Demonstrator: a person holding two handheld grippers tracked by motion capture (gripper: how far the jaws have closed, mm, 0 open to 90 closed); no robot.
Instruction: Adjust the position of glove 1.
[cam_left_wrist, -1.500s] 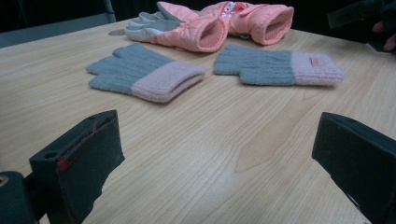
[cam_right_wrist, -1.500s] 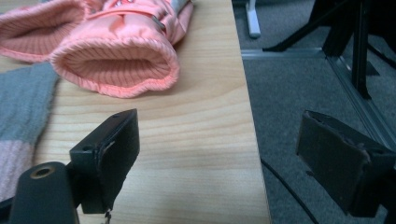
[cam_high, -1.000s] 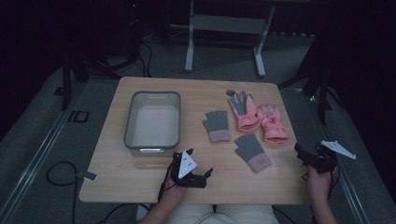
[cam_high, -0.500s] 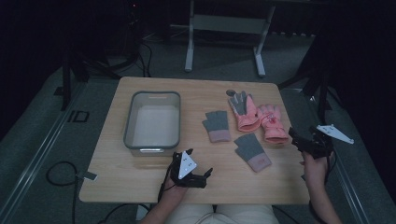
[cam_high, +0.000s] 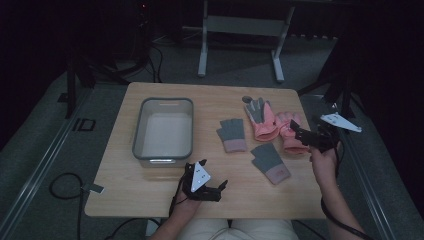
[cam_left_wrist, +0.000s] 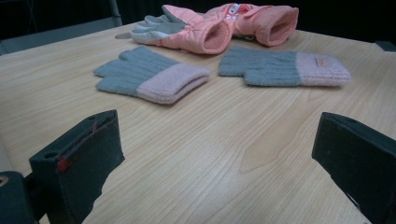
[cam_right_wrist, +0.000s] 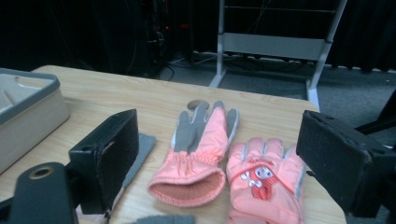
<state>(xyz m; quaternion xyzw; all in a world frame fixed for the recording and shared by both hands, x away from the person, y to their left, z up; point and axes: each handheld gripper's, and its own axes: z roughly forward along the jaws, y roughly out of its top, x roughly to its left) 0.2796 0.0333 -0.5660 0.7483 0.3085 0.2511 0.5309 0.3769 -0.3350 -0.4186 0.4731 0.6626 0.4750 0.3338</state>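
The right hand-held gripper, jaws spread wide, is hovering at the pink gloves near the table's right edge, grey mittens lying alongside (tub well left), while the left hand-held gripper is sitting spread and empty.

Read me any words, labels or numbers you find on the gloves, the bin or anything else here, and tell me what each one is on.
No text is readable.
Small tag on the pink cuff of a grey knit glove: too blurred to read.
Red and white print on the back of a pink glove: a picture, no letters legible.
Grey bin: no label visible.
Plate on the left claw: dark dots, no legible characters.
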